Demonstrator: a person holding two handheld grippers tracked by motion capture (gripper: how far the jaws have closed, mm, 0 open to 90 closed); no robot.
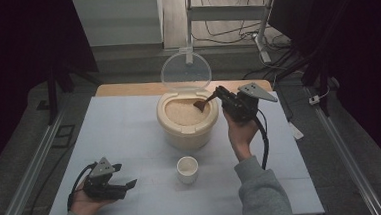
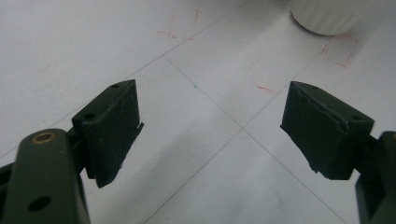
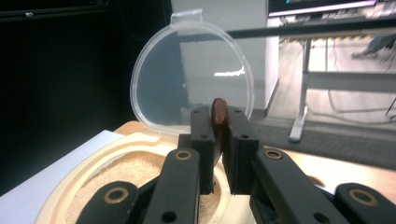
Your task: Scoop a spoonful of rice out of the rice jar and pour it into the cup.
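1. A brown spoon (image 1: pixel 202 104) dips into the rice in the open cream container (image 1: pixel 188 130) mid-table.
2. The right gripper (image 3: pixel 218 140) pinches the spoon's handle.
3. The left gripper (image 2: pixel 210 133) rests spread wide near a white cup (image 1: pixel 187 169).

A: How many containers sit on the table?
B: Two. One cream rice bin (image 1: pixel 188 121) with one clear hinged lid (image 1: pixel 186 70) standing open, and one small white cup (image 1: pixel 188 169).

A: And utensils?
B: One brown spoon (image 1: pixel 203 102).

A: Grippers?
B: Two, one left gripper (image 1: pixel 114 185) and one right gripper (image 1: pixel 226 98), each with two black jaws.

A: Hands?
B: Two, one per gripper, and one grey sleeve (image 1: pixel 261 191) is plain to see.
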